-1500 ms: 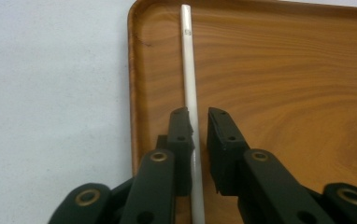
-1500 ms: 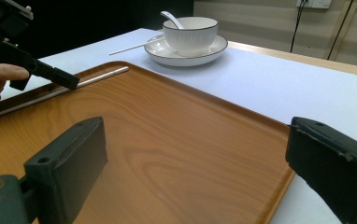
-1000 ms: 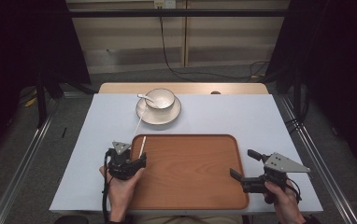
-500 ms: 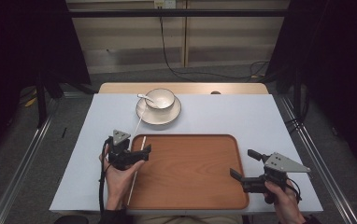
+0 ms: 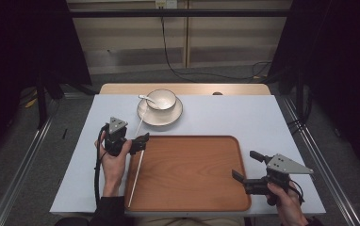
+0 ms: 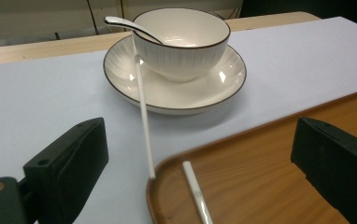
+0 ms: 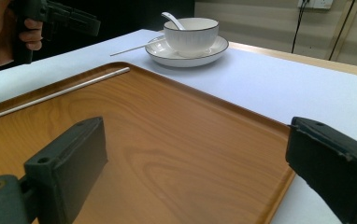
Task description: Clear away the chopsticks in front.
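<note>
**Mia:** What is closest to us?

**Ben:** The right gripper (image 5: 245, 165), at the near right corner of the brown tray (image 5: 192, 174). Its jaws are wide apart and hold nothing.

**Mia:** And the white stick (image 5: 135, 176)?

**Ben:** It lies flat inside the tray, along the left edge. It is long, thin and smooth, like a chopstick.

**Mia:** Is the left gripper (image 5: 142, 143) holding it?

**Ben:** No. It is at the tray's far left corner, above that stick's far end. Its jaws have just been opening, and nothing is pinched between them.

**Mia:** I see another stick (image 5: 140, 125).

**Ben:** Yes, just past the tray's far left corner. Its top leans on the saucer (image 5: 171, 117) and its bottom touches the tray's rim.

**Mia:** How would you pick it up?

**Ben:** I think it is very light and stiff, but slippery and round, so it could roll or slide out. I would pinch it near the middle, where it is up off the tabletop (image 5: 244, 117).

**Mia:** What is behind it?

**Ben:** A white bowl (image 5: 162, 99) on the saucer, beyond the tray, with a spoon (image 5: 146, 98) in it. Those could break, so go slowly.
</note>
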Demonstrator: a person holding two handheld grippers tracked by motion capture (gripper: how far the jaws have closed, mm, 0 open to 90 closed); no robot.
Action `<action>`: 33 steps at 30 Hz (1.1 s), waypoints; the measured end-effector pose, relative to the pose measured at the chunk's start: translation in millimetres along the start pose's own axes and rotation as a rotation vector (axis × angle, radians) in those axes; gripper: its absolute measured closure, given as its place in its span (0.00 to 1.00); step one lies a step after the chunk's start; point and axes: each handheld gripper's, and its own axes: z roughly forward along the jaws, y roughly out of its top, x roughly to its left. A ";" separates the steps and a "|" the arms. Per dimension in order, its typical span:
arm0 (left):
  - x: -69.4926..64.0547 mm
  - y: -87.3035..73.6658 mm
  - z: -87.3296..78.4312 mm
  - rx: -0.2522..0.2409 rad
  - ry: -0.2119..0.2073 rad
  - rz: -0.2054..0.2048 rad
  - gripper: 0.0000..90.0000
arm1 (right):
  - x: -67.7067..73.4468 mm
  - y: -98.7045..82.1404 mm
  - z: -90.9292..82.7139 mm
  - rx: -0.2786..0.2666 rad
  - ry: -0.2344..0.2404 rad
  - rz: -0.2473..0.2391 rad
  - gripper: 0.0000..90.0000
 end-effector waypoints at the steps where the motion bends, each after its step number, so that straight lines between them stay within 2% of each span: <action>1: 1.6 1.6 0.7 -0.007 0.005 0.003 0.05 | 0.0 0.0 0.0 0.000 0.000 0.000 0.06; 4: 4.7 7.9 2.3 -0.024 0.023 0.002 0.04 | 0.3 0.0 -0.2 0.000 -0.001 0.000 0.06; 7: 7.0 13.9 2.2 -0.016 0.029 -0.002 0.03 | 0.6 0.2 -0.5 -0.002 -0.001 0.005 0.06; 8: 9.1 19.8 3.8 -0.034 0.011 -0.003 0.03 | 0.5 0.4 -0.5 -0.015 0.007 0.003 0.06; 11: 10.6 24.7 6.9 -0.035 0.000 0.010 0.03 | 1.7 1.3 -2.1 -0.036 0.019 -0.018 0.05; 12: 13.2 28.6 10.5 -0.028 0.011 0.008 0.03 | 2.0 1.3 -1.8 -0.042 0.019 -0.020 0.05; 14: 16.1 31.8 13.6 -0.033 0.008 0.006 0.03 | 1.9 1.1 -2.1 -0.047 0.007 -0.026 0.04; 15: 18.7 35.5 15.9 -0.014 0.015 0.017 0.03 | 1.9 1.1 -2.1 -0.047 0.007 -0.026 0.04; 16: 20.0 38.9 18.7 -0.036 0.039 0.016 0.04 | 2.0 -0.1 -1.7 -0.048 -0.003 -0.033 0.04; 17: 20.0 38.9 18.7 -0.036 0.039 0.016 0.04 | 2.0 -0.1 -1.7 -0.048 -0.003 -0.033 0.04; 18: 22.3 40.3 20.9 -0.044 0.005 0.012 0.04 | 1.4 -0.4 -1.4 -0.048 0.000 -0.035 0.04; 19: 23.6 41.7 23.8 -0.028 0.006 0.017 0.03 | 0.6 -0.6 -1.6 -0.045 0.005 -0.030 0.04; 20: 25.8 43.3 31.0 -0.012 0.045 0.044 0.03 | -0.1 -0.8 -1.5 -0.053 -0.005 -0.028 0.04; 23: 31.9 42.7 40.2 -0.020 0.034 0.039 0.04 | 0.0 -1.4 -1.1 -0.057 -0.001 -0.028 0.03; 24: 37.2 41.6 51.6 0.002 0.040 0.045 0.04 | 0.5 -1.5 -1.5 -0.056 0.006 -0.030 0.02; 26: 39.2 41.5 55.5 0.011 0.045 0.036 0.04 | 0.7 -1.5 -1.5 -0.057 0.010 -0.027 0.02; 28: 46.6 43.7 68.3 0.053 0.035 0.017 0.05 | 0.7 -1.6 -1.4 -0.058 0.007 -0.025 0.01; 29: 46.6 43.7 68.3 0.053 0.035 0.017 0.05 | 0.7 -1.6 -1.4 -0.058 0.007 -0.025 0.01; 32: 51.6 44.6 78.2 0.077 0.042 0.035 0.05 | 0.5 -1.6 -1.9 -0.063 0.001 -0.016 0.00; 33: 53.5 44.7 82.5 0.096 0.043 0.056 0.05 | 0.8 -1.7 -2.1 -0.064 -0.004 -0.013 0.01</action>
